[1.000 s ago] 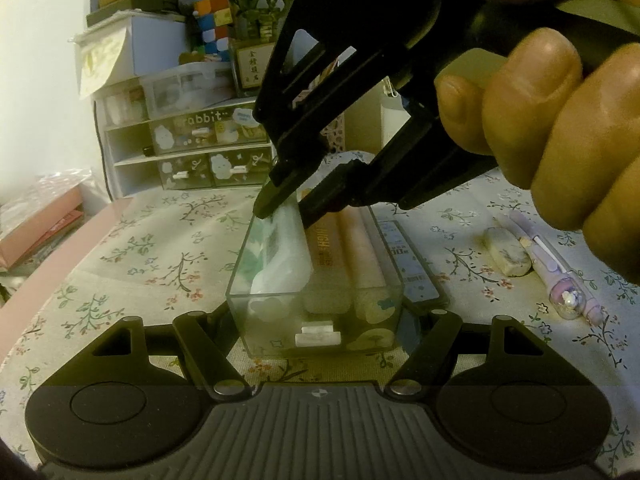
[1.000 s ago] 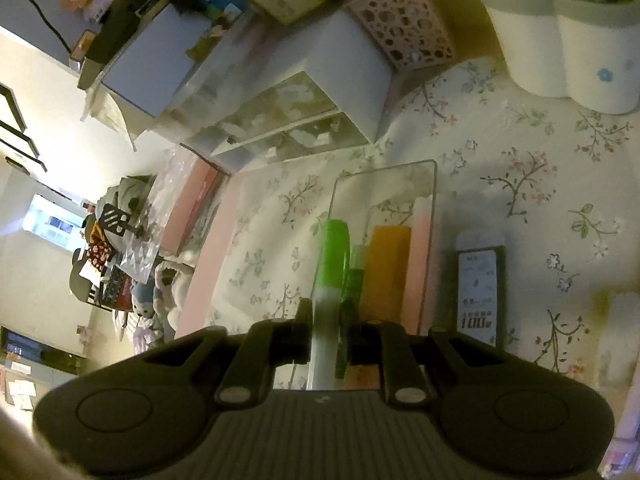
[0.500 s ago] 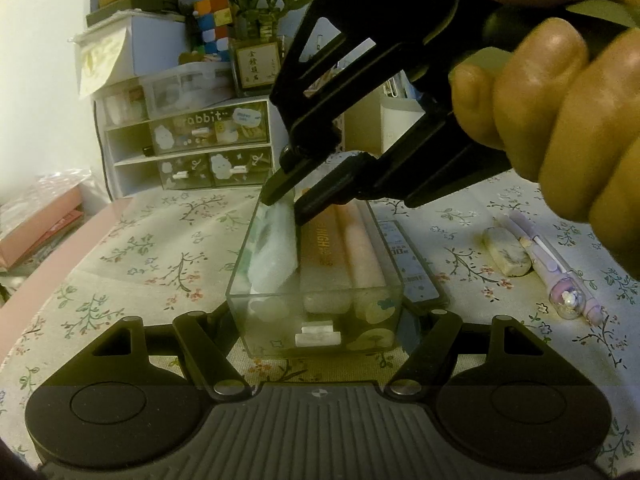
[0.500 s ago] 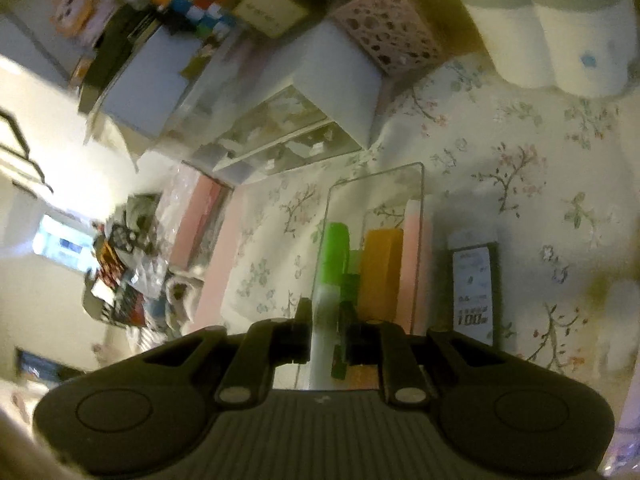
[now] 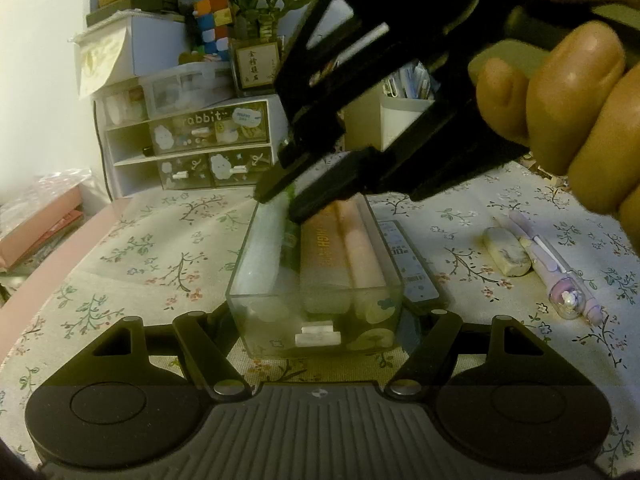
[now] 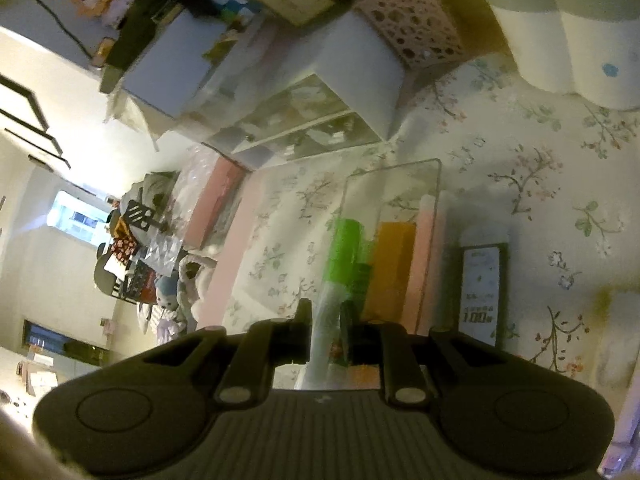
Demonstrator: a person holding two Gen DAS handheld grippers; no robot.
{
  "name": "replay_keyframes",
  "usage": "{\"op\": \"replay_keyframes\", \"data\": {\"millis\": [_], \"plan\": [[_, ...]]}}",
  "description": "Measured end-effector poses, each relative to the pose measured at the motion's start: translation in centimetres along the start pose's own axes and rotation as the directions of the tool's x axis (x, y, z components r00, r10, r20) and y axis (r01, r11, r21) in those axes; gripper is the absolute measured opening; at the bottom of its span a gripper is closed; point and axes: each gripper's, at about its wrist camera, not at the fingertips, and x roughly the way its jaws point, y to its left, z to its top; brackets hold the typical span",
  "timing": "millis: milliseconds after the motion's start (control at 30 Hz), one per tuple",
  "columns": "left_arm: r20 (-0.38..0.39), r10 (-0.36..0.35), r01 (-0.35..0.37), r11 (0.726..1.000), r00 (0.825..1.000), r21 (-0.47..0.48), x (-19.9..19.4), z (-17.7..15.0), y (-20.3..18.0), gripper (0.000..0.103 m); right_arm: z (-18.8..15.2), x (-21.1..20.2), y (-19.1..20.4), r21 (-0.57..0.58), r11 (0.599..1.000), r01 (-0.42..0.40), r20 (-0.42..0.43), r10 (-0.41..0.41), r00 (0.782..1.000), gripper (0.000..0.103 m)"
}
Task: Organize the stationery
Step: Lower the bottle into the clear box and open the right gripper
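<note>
The left tongs (image 5: 320, 320) stand spread wide around the near end of the clear plastic box (image 5: 316, 320) at six o'clock on the floral-clothed desk (image 5: 120, 256), their tips apparently touching its walls. Inside it, the right tongs (image 6: 328, 332) are clenched on the green highlighter (image 6: 340, 264), lying beside an orange highlighter (image 5: 320, 256) and a pink highlighter (image 5: 362, 252). At three o'clock lie an eraser (image 5: 506, 254) and a purple pen (image 5: 556, 268); a rabbit drawer unit (image 5: 192, 144) stands at eleven o'clock.

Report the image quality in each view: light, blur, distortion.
Left wrist view: dim, warm light, fairly sharp on the clear box, fisheye bending at the edges. Right wrist view: softer and blurred throughout, bright glare from the window, green highlighter smeared.
</note>
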Motion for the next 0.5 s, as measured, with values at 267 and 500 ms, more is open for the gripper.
{"op": "replay_keyframes", "data": {"millis": [267, 500], "plan": [[0.000, 0.000, 0.000, 1.000, 1.000, 0.000, 0.00, -0.01, -0.03, 0.073, -0.07, -0.13, 0.75, -0.045, 0.999, -0.008, 0.004, 0.008, 1.000, 0.021], [0.000, 0.000, 0.000, 1.000, 1.000, 0.000, 0.00, 0.00, -0.01, 0.073, -0.30, -0.52, 0.24, -0.044, 0.999, 0.004, 0.014, -0.003, 1.000, 0.021]]}}
